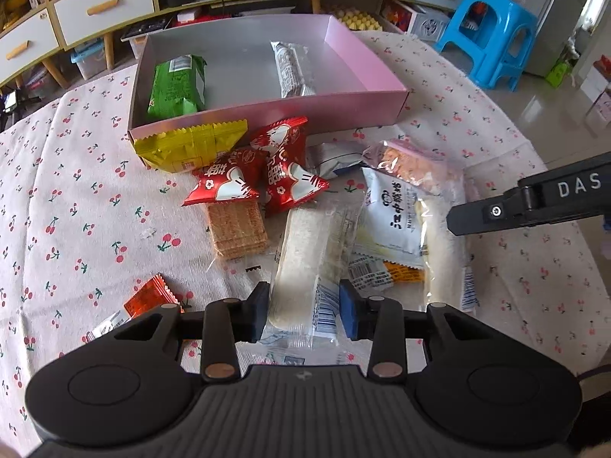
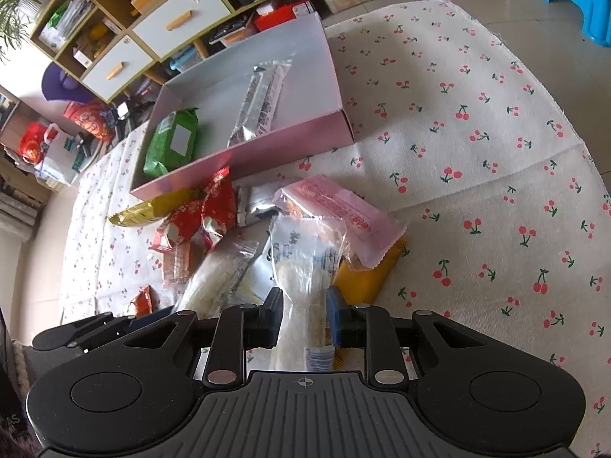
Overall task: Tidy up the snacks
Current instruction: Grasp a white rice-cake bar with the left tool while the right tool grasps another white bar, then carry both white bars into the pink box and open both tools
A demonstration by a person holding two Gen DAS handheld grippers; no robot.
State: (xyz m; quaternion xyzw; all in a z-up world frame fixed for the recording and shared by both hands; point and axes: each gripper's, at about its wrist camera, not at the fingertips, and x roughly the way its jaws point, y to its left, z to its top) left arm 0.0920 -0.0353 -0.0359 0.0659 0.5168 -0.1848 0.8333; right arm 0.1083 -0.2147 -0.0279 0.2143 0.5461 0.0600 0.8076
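The snack pile (image 1: 305,206) lies on the cherry-print cloth (image 1: 76,198), just in front of the pink box (image 1: 366,103), whose near wall touches the yellow packet (image 1: 191,147). Inside the box, a green packet (image 1: 177,84) lies at 9 o'clock and a silver bar (image 1: 290,68) at 3 o'clock, well apart. In the left wrist view, the left gripper (image 1: 301,315) sits at 6 o'clock, its jaws set moderately wide on either side of the near end of a long white bar (image 1: 301,263); the left pad is just beside the wrapper, and contact on the right cannot be confirmed. From that bar, two red packets (image 1: 259,175) lie at 11 o'clock, overlapping a clear wafer pack (image 1: 236,229). A white packet (image 1: 393,210) with printed characters lies at 2 o'clock, partly under a pink pack (image 1: 412,164). An orange candy (image 1: 151,297) lies alone at 9 o'clock. The right gripper (image 2: 303,316) enters the left view at 3 o'clock as a black finger. In the right wrist view, its jaws stand narrowly apart with a clear-wrapped pale bar (image 2: 301,290) between them; whether the pads press it cannot be determined. An orange packet (image 2: 362,274) lies beneath that bar at 2 o'clock. A blue stool (image 1: 492,34) stands beyond the cloth at 1 o'clock.
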